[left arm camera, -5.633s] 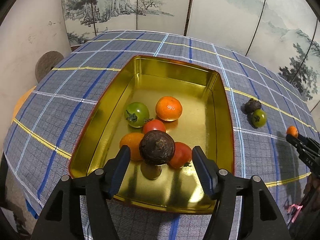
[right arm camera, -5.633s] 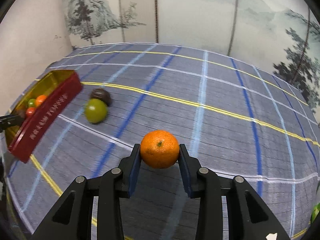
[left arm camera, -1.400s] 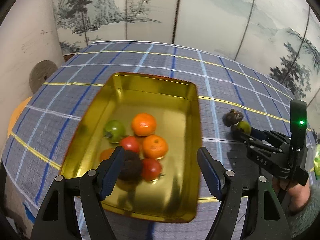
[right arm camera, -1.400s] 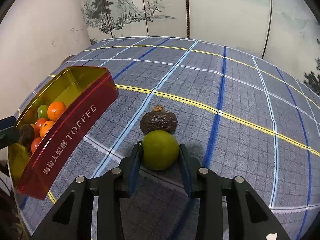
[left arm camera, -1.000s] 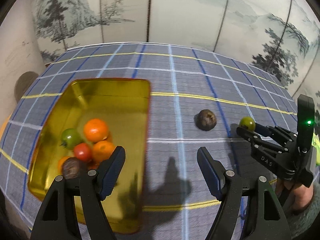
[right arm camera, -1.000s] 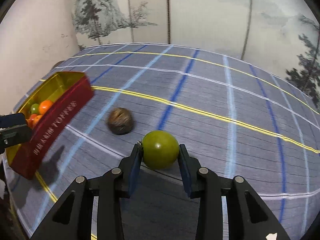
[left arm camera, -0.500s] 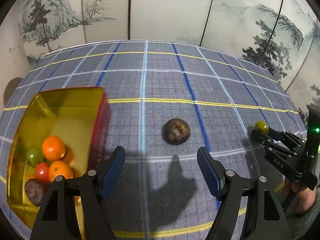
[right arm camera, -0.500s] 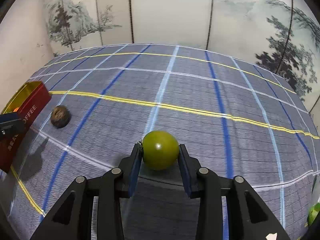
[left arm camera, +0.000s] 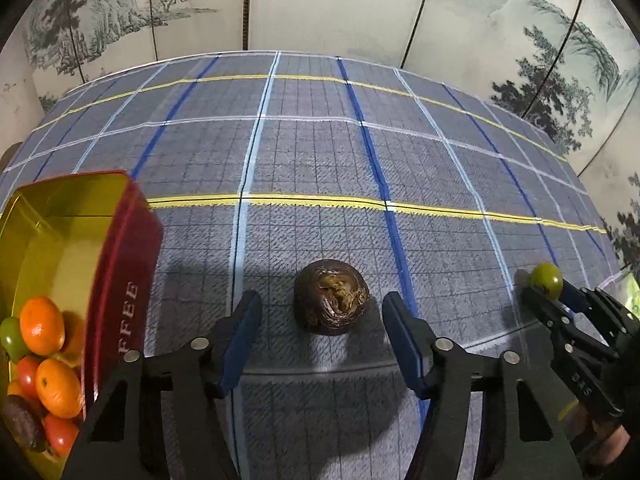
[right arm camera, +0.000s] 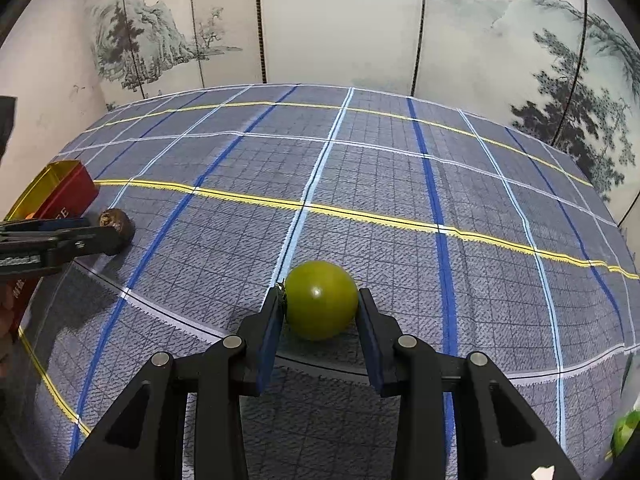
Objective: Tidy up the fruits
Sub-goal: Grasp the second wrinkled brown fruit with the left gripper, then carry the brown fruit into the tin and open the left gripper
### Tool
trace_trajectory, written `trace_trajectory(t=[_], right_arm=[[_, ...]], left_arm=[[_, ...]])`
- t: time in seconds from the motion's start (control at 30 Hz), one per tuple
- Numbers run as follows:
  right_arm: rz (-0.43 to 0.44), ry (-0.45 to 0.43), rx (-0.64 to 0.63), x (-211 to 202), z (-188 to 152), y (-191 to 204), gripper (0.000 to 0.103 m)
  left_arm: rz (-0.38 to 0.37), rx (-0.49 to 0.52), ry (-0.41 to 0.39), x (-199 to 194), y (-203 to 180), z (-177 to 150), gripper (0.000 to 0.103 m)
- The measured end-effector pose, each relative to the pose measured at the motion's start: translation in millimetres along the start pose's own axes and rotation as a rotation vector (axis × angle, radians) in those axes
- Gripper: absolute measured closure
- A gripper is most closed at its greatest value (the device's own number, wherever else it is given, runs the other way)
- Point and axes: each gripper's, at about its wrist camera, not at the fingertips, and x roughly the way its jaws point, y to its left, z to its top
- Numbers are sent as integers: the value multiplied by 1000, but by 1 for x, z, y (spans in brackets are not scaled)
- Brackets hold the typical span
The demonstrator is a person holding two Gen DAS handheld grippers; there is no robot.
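My left gripper [left arm camera: 322,334] is open, its fingers on either side of a dark brown wrinkled fruit [left arm camera: 331,304] that lies on the checked cloth; the fruit also shows in the right wrist view [right arm camera: 117,223]. My right gripper [right arm camera: 320,316] is shut on a green tomato [right arm camera: 321,299] and holds it over the cloth; it shows at the right in the left wrist view [left arm camera: 545,276]. A red and gold tin [left arm camera: 116,264] at the left holds several oranges, tomatoes and a dark fruit.
The blue checked tablecloth [left arm camera: 320,152] covers the table. A painted folding screen [right arm camera: 340,20] stands behind it. Something green [right arm camera: 624,428] lies at the right edge of the right wrist view.
My left gripper has swung right from the tin to the brown fruit and now brackets it. My right gripper has carried the green tomato further right, away from the fruit.
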Motion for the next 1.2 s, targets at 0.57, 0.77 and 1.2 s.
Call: trace_trajectory(t=[0.57, 0.77, 1.2], right_arm=[[-9, 29, 9, 5, 0, 0, 69], [-21, 28, 1, 5, 0, -2, 69], [-30, 28, -7, 5, 0, 2, 69]], left_arm=[[-11, 5, -14, -21, 3, -19, 63], [-20, -28, -27, -49, 14, -33, 63], [-28, -120, -139, -134, 69, -60, 63]])
